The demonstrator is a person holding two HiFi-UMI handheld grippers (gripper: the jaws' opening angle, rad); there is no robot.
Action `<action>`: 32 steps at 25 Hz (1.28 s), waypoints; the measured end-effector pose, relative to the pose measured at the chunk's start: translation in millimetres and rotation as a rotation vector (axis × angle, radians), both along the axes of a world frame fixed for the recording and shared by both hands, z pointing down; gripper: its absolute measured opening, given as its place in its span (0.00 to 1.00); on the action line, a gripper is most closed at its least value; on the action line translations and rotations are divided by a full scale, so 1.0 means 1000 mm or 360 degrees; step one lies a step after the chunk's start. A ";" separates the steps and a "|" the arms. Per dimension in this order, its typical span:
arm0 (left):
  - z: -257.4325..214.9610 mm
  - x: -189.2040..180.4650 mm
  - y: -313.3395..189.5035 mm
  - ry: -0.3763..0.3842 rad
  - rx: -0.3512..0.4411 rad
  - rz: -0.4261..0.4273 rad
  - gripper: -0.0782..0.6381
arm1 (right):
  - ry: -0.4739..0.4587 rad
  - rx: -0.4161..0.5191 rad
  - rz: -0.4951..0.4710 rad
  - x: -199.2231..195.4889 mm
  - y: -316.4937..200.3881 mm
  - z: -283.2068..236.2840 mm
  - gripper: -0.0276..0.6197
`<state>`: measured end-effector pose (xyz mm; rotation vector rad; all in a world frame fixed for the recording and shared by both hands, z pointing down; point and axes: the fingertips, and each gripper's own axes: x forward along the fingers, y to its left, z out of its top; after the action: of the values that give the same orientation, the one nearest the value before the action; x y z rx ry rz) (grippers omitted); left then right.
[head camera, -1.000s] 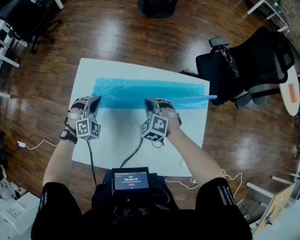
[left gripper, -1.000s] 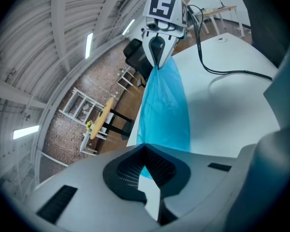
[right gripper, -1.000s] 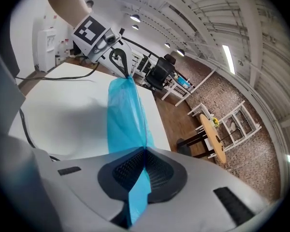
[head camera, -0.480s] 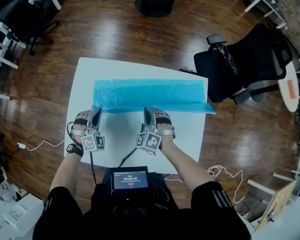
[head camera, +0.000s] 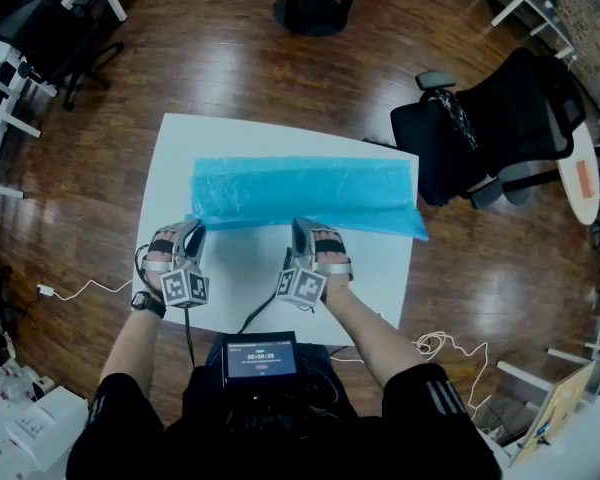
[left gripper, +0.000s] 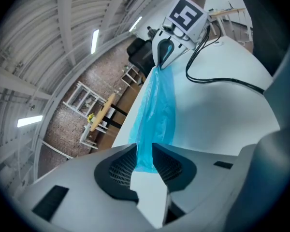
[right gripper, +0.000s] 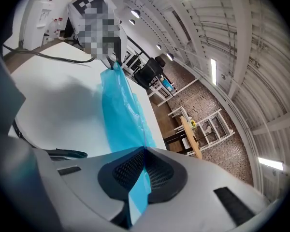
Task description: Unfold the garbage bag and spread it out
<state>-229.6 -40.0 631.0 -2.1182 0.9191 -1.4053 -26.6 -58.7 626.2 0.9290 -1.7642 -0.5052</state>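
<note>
A blue garbage bag (head camera: 305,190) lies as a long flat strip across the white table (head camera: 250,138). Both grippers are at its near edge. My left gripper (head camera: 192,230) is at the bag's left corner; its jaws have just been opening. In the left gripper view the bag (left gripper: 159,110) edge sits between the parted pads of the left gripper (left gripper: 144,146), with a gap showing. My right gripper (head camera: 299,226) holds the near edge around mid-length. The right gripper view shows the right gripper (right gripper: 145,151) with its pads shut on the blue film (right gripper: 118,115).
A black office chair (head camera: 490,138) stands off the table's right side. A round table's base (head camera: 315,13) is beyond the far edge. A black cable (head camera: 265,308) runs over the near table to a screen unit (head camera: 262,360) at the person's waist. Desks stand at the far left.
Both hands have moved toward the person with the bag's near edge. The blue strip now lies wider across the table.
</note>
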 end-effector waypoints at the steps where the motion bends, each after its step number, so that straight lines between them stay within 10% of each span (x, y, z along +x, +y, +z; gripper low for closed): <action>1: -0.001 -0.001 0.003 0.0015 -0.0047 0.0000 0.28 | 0.0001 -0.0002 -0.0002 0.000 0.001 0.000 0.10; 7: -0.029 -0.016 0.010 0.0117 -0.0288 -0.0017 0.49 | 0.0002 0.0015 -0.0011 -0.001 0.002 -0.004 0.09; 16: -0.073 -0.001 -0.050 0.0390 -0.0985 -0.0039 0.37 | 0.0036 0.0036 -0.0069 -0.007 0.009 -0.007 0.09; 25: 0.030 0.033 -0.098 0.0045 -0.1516 -0.0134 0.37 | 0.0032 0.0022 -0.0087 -0.009 0.016 -0.004 0.09; 32: 0.092 0.020 -0.087 -0.0107 -0.1645 -0.0285 0.34 | 0.0009 0.0026 -0.0074 -0.007 0.014 -0.004 0.09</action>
<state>-210.1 -127.5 723.3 -2.6663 0.3501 -2.3767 -33.6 -44.7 622.3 0.8990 -1.7820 -0.5527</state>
